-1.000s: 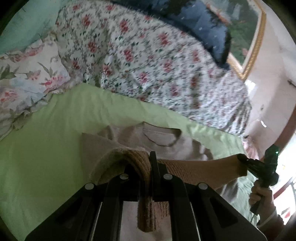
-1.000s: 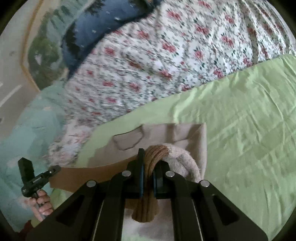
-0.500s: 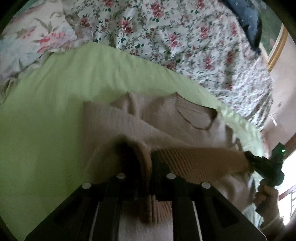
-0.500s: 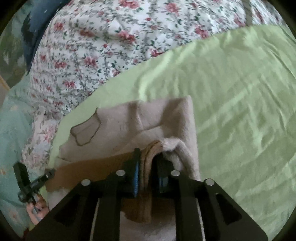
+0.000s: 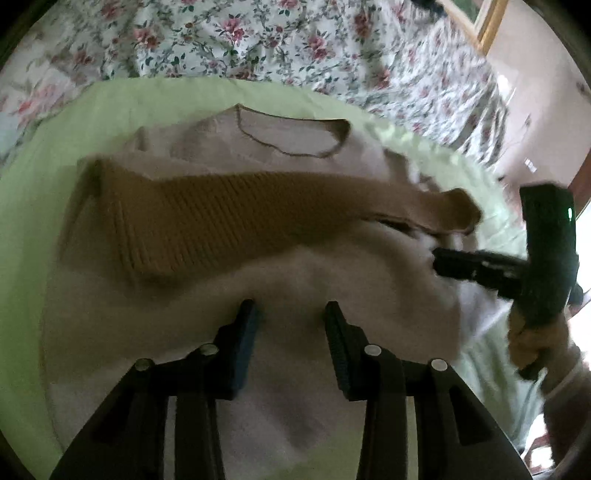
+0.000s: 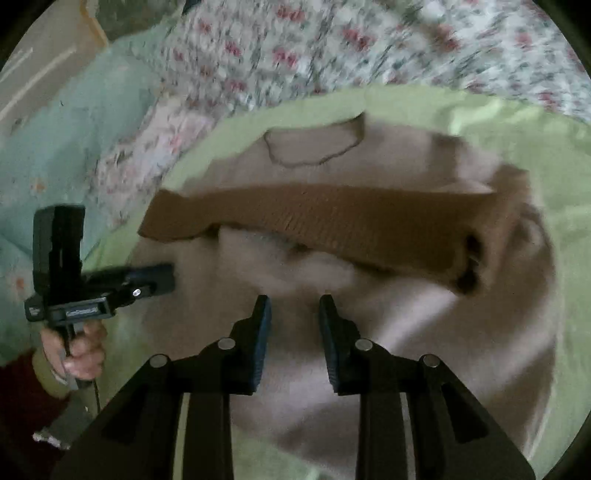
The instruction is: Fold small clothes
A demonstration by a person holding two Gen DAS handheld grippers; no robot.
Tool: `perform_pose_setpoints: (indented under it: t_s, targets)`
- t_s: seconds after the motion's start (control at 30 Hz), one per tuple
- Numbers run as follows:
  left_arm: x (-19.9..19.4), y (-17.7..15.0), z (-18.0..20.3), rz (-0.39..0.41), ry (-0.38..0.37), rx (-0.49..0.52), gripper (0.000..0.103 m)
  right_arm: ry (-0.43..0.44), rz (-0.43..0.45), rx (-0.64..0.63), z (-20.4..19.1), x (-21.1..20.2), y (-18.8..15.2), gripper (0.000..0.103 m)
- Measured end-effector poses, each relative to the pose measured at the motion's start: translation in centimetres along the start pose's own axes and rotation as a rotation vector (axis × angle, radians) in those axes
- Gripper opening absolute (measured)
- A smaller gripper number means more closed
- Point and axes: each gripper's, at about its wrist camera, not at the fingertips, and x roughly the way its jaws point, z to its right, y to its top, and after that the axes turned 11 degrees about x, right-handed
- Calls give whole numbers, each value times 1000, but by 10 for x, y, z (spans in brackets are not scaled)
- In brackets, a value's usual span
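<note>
A small beige sweater (image 5: pixel 207 291) lies on the light green sheet (image 5: pixel 44 155), folded upward so its brown ribbed hem (image 5: pixel 236 214) lies across the body just below the neckline (image 5: pixel 291 136). My left gripper (image 5: pixel 290 317) is open and empty above the fold's near edge. In the right wrist view the same sweater (image 6: pixel 424 314) shows its hem (image 6: pixel 332 218) and neckline (image 6: pixel 314 147). My right gripper (image 6: pixel 293 310) is open and empty above the fold. The right gripper also shows in the left wrist view (image 5: pixel 454 262), and the left in the right wrist view (image 6: pixel 159 280), each at a side of the sweater.
A floral quilt (image 5: pixel 295 48) is bunched along the far side of the sheet. A pale teal pillow (image 6: pixel 74 125) and a floral pillow (image 6: pixel 159 140) lie at the left in the right wrist view. A gold picture frame (image 5: pixel 487 26) hangs on the wall beyond.
Both grippers carried the hem forward and down onto the sweater's upper body, then opened and let go. The hem now lies flat below the neckline and both grippers have drawn back.
</note>
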Motion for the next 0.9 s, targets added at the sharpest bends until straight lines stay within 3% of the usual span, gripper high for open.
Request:
perform_pose_setpoints:
  t_s: [0.07, 0.2, 0.27, 0.33, 0.37, 0.43, 0.6, 0.9]
  targets:
    - [6, 13, -17, -5, 17, 0, 24, -49, -31, 19, 14, 14, 20, 28]
    - [14, 40, -68, -13, 118, -79, 22, -187, 6, 51, 42, 22, 58, 28]
    - [12, 52, -96, -2, 170, -142, 20, -265, 80, 124, 62, 16, 76, 28]
    - [5, 59, -119, 20, 197, -198, 21, -278, 157, 205, 77, 3, 86, 28]
    - [-1, 60, -128, 38, 200, -227, 21, -305, 203, 238, 82, -7, 89, 28]
    - [-16, 55, -139, 56, 270, -268, 37, -328, 265, 284, 87, -23, 88, 28]
    - [-51, 19, -130, 100, 214, -316, 38, -277, 308, 303, 76, -55, 66, 29]
    - [-94, -69, -43, 112, 42, -351, 42, -159, 265, 327, 31, -71, -18, 33]
